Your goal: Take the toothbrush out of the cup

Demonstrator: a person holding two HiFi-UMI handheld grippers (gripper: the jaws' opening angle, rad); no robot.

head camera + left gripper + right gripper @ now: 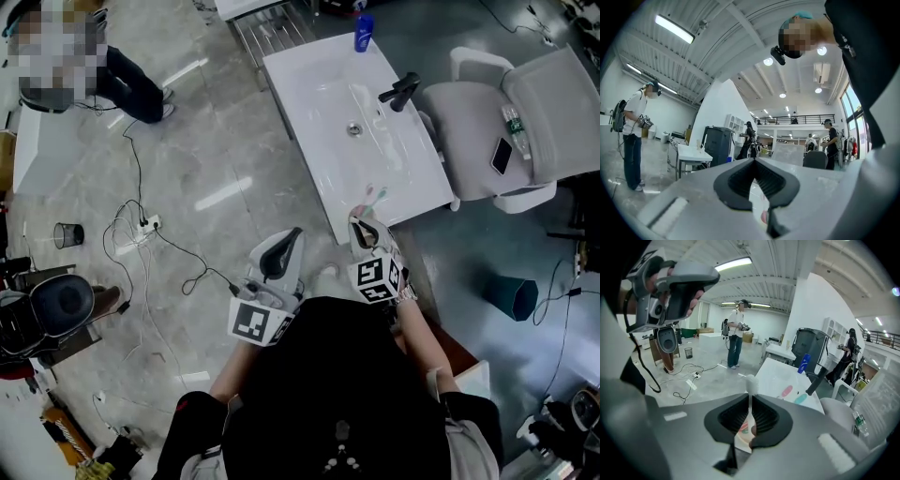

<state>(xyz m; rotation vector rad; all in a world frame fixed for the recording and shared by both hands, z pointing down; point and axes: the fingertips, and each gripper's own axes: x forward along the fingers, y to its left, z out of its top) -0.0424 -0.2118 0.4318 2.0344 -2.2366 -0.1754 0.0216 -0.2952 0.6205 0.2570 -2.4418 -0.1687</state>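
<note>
Toothbrush [750,386]: white and upright. It is gripped by its handle in the right tongs, and the bristle head stands clear above their tips. Its lower end is hidden behind the pads.
Right tongs [751,403]: clenched on the toothbrush, held over the near edge of the bench.
Left tongs [753,161]: pads pressed together with nothing between them, held over the floor to the left of the bench and close to the person's body.
Bench [309,103]: a white top with a shallow basin, running from near to far.
Other brushes: a pink head [368,192] and a teal head [381,196], side by side just beyond the right tongs at the near end of the bench. What holds them cannot be made out.
Tap [401,91]: black, on the right side of the basin.
Bottle [364,33]: blue, standing at the far edge of the bench.
Chair [525,122]: grey, to the right of the bench.
</note>
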